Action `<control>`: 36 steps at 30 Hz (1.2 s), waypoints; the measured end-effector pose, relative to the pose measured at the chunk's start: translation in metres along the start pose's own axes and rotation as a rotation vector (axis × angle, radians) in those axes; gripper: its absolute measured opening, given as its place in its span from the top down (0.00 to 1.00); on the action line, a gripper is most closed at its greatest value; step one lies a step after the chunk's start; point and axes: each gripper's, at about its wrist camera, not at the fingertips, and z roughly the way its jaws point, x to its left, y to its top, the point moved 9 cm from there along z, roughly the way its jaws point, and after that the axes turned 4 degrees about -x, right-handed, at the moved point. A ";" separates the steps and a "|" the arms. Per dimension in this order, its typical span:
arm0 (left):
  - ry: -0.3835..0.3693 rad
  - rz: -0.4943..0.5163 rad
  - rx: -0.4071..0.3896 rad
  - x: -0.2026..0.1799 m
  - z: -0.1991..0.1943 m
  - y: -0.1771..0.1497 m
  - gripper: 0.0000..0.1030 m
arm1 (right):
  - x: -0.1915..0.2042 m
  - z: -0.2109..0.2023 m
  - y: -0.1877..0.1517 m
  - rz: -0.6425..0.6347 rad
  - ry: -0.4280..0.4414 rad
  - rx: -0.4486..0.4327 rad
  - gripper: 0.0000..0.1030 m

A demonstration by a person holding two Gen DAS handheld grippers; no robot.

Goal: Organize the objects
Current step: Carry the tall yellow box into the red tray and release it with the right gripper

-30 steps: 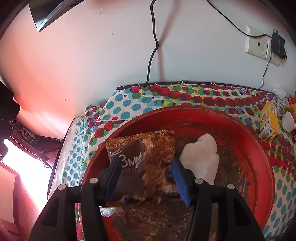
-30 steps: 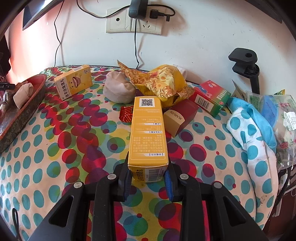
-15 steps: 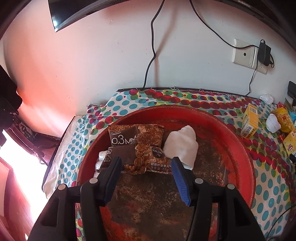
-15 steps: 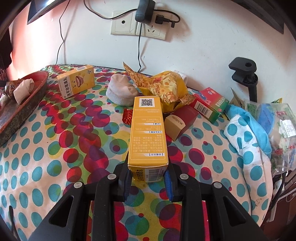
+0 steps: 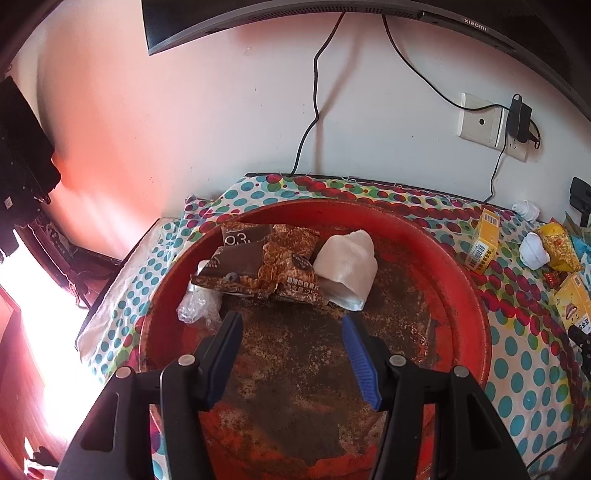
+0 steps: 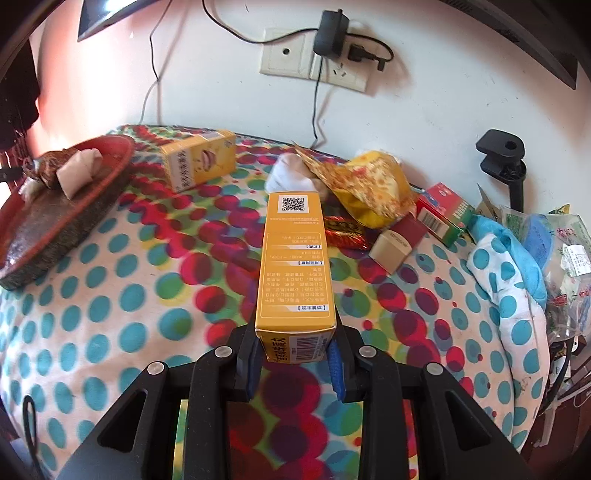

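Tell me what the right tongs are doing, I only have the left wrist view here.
Observer: The right tongs are shut on a long yellow box, gripping its barcode end.
Operator: Anything still loose past that box?
Observer: A red-and-green box lies beside the crumpled yellow packet.
Operator: Anything else there?
Observer: A tan-and-maroon box lies just in front of the red-and-green one.

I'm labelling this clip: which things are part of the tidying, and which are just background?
Job:
- red tray
- brown packets, white roll in it
- yellow box in right gripper
- second yellow box
- left gripper, empty

Background:
- socket
- monitor
- black clamp
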 end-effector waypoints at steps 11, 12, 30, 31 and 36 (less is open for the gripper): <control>-0.032 -0.061 -0.038 0.013 -0.004 -0.008 0.44 | 0.097 -0.037 0.060 0.005 0.178 -0.081 0.73; -0.031 -0.052 -0.045 0.015 -0.006 -0.007 0.44 | 0.111 -0.038 0.066 -0.005 0.197 -0.085 0.73; 0.020 -0.284 -0.050 0.147 -0.015 0.002 0.43 | 0.331 -0.003 0.084 -0.190 0.445 0.029 0.73; 0.024 -0.292 -0.045 0.152 -0.014 0.001 0.43 | 0.338 -0.002 0.082 -0.197 0.455 0.039 0.73; 0.038 -0.322 -0.037 0.165 -0.013 -0.004 0.43 | 0.372 0.010 0.078 -0.228 0.484 0.073 0.73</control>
